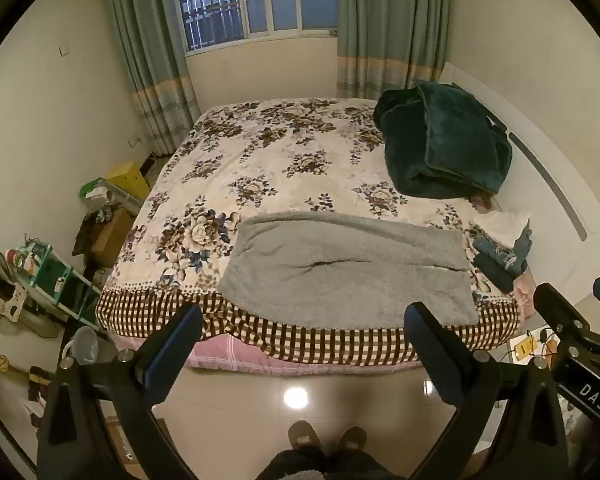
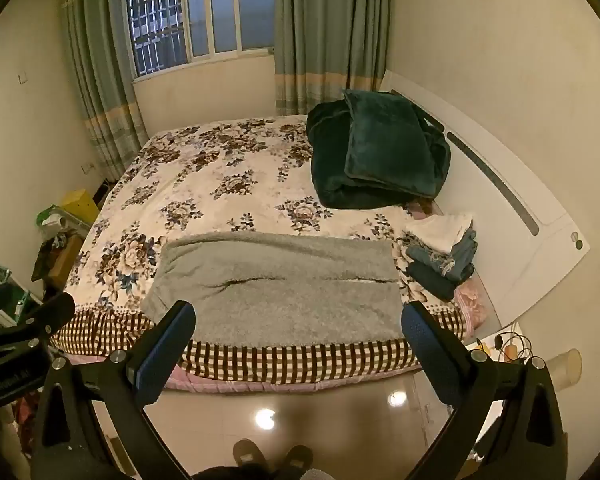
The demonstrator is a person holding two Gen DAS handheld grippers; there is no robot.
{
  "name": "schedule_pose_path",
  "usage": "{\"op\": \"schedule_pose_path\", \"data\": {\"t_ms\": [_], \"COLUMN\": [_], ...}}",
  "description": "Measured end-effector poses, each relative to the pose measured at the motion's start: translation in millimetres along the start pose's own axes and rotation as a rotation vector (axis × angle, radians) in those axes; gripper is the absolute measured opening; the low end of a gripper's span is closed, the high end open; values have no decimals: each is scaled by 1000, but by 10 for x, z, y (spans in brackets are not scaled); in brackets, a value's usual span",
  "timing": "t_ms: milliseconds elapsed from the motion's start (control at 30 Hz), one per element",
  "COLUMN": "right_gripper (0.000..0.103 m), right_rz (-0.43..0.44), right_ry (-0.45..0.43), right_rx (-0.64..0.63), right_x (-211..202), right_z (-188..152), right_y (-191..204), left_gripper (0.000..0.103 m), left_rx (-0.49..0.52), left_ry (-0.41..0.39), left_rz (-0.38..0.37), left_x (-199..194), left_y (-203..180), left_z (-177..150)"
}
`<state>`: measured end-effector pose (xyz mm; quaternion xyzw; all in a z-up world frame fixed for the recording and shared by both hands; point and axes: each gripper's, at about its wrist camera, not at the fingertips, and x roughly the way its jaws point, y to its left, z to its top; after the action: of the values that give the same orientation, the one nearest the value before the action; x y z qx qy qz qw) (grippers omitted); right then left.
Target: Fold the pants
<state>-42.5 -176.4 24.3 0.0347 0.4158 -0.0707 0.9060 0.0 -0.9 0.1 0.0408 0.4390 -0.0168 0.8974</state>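
Observation:
Grey fleecy pants (image 1: 348,268) lie spread flat across the near edge of the bed (image 1: 260,160), legs side by side with a dark seam line between them. The same pants (image 2: 276,292) fill the near part of the bed in the right wrist view. My left gripper (image 1: 304,316) hangs open above the floor in front of the bed, nothing between its fingers. My right gripper (image 2: 300,316) is open too, short of the bed edge and apart from the pants. The right gripper's body shows at the right edge of the left wrist view.
A dark green blanket (image 1: 444,144) is heaped at the bed's far right by the white headboard (image 1: 560,200). A small stack of folded clothes (image 1: 500,248) lies right of the pants. Cluttered shelves and boxes (image 1: 60,272) stand left of the bed. A person's slippers (image 1: 328,436) stand on the glossy floor.

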Motion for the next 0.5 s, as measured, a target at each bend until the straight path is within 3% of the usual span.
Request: {"op": "schedule_pose_path", "data": {"t_ms": [500], "right_gripper": [103], "right_rz": [-6], "right_ry": [-4], "right_rx": [-15], "right_x": [-19], "right_z": [42], "right_y": [37], "left_gripper": [103], "left_rx": [-16], "left_ry": [-7], "left_rz": [-23], "left_x": [-67], "left_y": [74], "left_z": [71]}}
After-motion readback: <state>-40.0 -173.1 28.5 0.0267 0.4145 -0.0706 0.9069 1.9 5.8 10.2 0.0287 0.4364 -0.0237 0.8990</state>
